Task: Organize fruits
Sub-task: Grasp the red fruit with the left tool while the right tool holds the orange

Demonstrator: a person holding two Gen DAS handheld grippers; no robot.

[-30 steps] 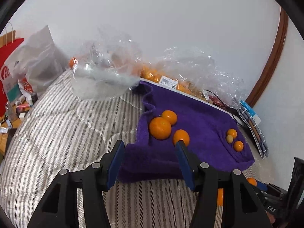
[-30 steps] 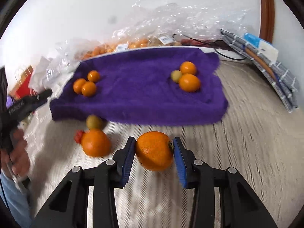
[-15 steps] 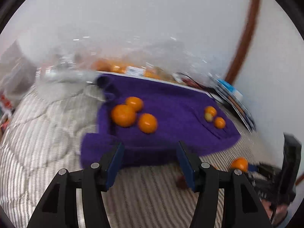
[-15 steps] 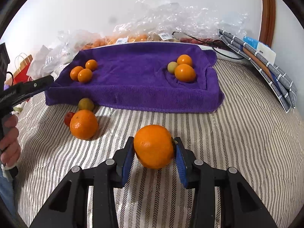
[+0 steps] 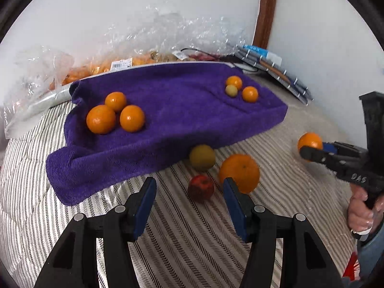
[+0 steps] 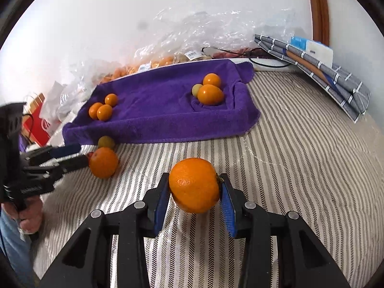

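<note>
My right gripper (image 6: 195, 192) is shut on a large orange (image 6: 194, 184) and holds it above the striped bedding; it also shows in the left wrist view (image 5: 309, 142). My left gripper (image 5: 189, 189) is open and empty, just short of a small red fruit (image 5: 201, 187), a large orange (image 5: 239, 172) and a yellow-green fruit (image 5: 202, 157) on the bedding. A purple towel (image 5: 168, 110) carries three oranges (image 5: 115, 115) at its left and two oranges with a small pale fruit (image 5: 240, 90) at its right.
Clear plastic bags of fruit (image 5: 115, 67) lie along the white wall behind the towel. Folded grey cloth and a box (image 6: 319, 69) sit at the far right. A red paper bag (image 6: 36, 120) stands at the left. A wooden door frame (image 5: 265, 9) rises behind.
My left gripper has swung right and down toward the loose fruits in front of the towel. My right gripper has lifted the large orange and drawn back from the towel.
</note>
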